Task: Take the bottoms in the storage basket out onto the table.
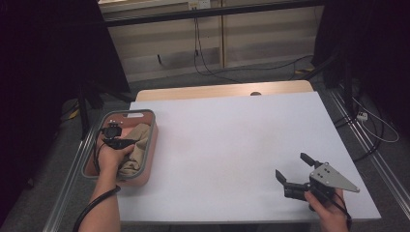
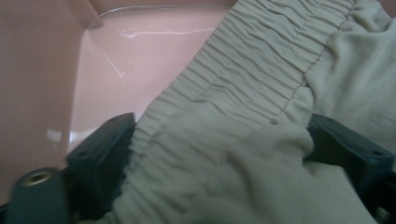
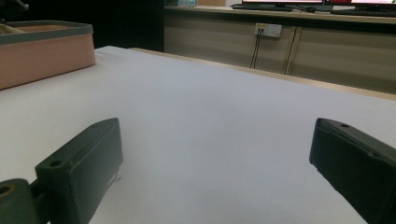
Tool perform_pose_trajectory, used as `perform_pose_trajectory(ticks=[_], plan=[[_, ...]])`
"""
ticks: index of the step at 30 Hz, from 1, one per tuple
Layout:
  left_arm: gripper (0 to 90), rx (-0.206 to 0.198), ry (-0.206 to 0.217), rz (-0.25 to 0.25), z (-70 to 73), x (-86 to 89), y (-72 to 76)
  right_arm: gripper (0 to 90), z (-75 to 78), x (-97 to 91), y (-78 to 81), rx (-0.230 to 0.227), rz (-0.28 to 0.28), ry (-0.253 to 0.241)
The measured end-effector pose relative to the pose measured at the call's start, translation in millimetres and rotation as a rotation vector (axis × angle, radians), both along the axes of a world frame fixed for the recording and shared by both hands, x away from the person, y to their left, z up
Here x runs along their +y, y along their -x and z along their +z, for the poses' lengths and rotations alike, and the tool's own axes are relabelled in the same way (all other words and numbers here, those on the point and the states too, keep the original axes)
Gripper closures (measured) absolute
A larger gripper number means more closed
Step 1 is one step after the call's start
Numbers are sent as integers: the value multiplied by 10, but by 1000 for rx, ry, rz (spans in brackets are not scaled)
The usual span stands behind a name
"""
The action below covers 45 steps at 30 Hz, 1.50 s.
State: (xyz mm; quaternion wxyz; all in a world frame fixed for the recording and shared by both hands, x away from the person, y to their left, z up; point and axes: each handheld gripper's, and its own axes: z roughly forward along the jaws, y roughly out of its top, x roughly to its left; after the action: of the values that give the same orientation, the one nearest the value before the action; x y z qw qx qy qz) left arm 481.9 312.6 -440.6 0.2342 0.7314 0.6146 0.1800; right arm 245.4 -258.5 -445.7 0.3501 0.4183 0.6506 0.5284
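Down inside the pink bin (image 1: 149,145) at the tabletop's (image 1: 232,145) left edge, the left gripper (image 2: 219,154) has beige cloth (image 2: 261,93) bunched between its jaws; whether they pinch it I cannot tell. Near the right corner, the right gripper (image 1: 295,170) rests with jaws spread, grasping nothing.

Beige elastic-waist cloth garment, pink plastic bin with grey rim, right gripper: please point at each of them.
Beige elastic-waist cloth garment (image 2: 261,84), left gripper view, gathered waistband.
Pink plastic bin with grey rim (image 1: 153,130), high view, right rim.
Right gripper (image 1: 293,166), high view, midway between fingertips.

You get a dim room with dark corners, a softly lit white table (image 1: 232,145), and blur close up on the beige cloth (image 2: 261,140).
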Motion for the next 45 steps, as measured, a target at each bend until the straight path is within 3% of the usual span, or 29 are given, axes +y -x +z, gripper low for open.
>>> perform_pose_trajectory(ticks=[5,6,8,9,10,13,15,18,20,25,35,40,45], plan=[[260,9,4,-28,41,1,17,21,3,2,4,-3,0,1],[354,9,14,-27,51,0,21,21,2,1,1,-2,1,1],[449,11,30,-28,68,7,23,21,1,1,-4,-2,1,1],[449,16,39,-31,80,15,19,21,1,1,-4,-2,1,1],[528,20,52,-30,87,22,19,20,0,2,-7,0,0,2],[570,22,60,-41,98,34,26,21,0,5,-9,-1,-1,3],[619,25,78,-14,120,25,29,20,-1,1,-10,-1,-5,4],[646,32,79,-20,142,27,25,21,-1,-6,-12,0,-7,2],[687,38,126,1,180,54,19,21,-3,-11,-14,2,-9,1],[743,61,176,-2,296,98,17,21,-6,-15,-18,3,-8,-1],[755,58,229,-22,835,88,-34,20,-8,-14,-21,3,-5,-1],[755,69,257,-48,1171,-3,-68,20,-11,-18,-28,6,-6,-5],[755,58,255,-69,1498,-138,-95,21,-11,-18,-26,6,-5,-4]])
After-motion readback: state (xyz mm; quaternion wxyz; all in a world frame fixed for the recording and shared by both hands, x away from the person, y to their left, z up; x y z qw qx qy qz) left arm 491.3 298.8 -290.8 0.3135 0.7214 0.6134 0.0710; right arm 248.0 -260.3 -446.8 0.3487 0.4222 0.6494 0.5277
